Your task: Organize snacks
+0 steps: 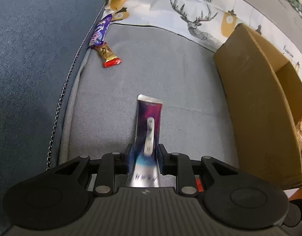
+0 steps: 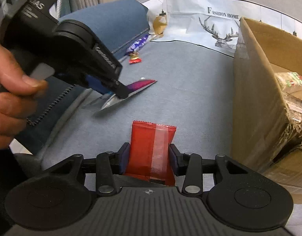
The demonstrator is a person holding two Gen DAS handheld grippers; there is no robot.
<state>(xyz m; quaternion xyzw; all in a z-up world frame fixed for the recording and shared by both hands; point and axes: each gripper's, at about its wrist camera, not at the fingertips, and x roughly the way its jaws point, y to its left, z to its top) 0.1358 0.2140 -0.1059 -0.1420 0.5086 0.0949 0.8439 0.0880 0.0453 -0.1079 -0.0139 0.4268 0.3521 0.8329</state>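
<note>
My left gripper (image 1: 144, 158) is shut on a purple and silver snack packet (image 1: 149, 122), held above the grey sofa seat (image 1: 170, 68). In the right wrist view the left gripper (image 2: 119, 92) shows at the left with that packet (image 2: 139, 85). My right gripper (image 2: 149, 157) is shut on a red snack packet (image 2: 149, 147). A cardboard box (image 1: 259, 98) stands to the right; it also shows in the right wrist view (image 2: 257, 98) with snacks inside. A purple snack (image 1: 100, 30) and a red and gold bar (image 1: 108, 56) lie by the armrest seam.
A blue sofa armrest (image 1: 33, 59) rises on the left. A white cloth with a deer print (image 1: 190, 9) covers the sofa back. In the right wrist view the purple snack (image 2: 138, 43) and red bar (image 2: 134, 59) lie far ahead.
</note>
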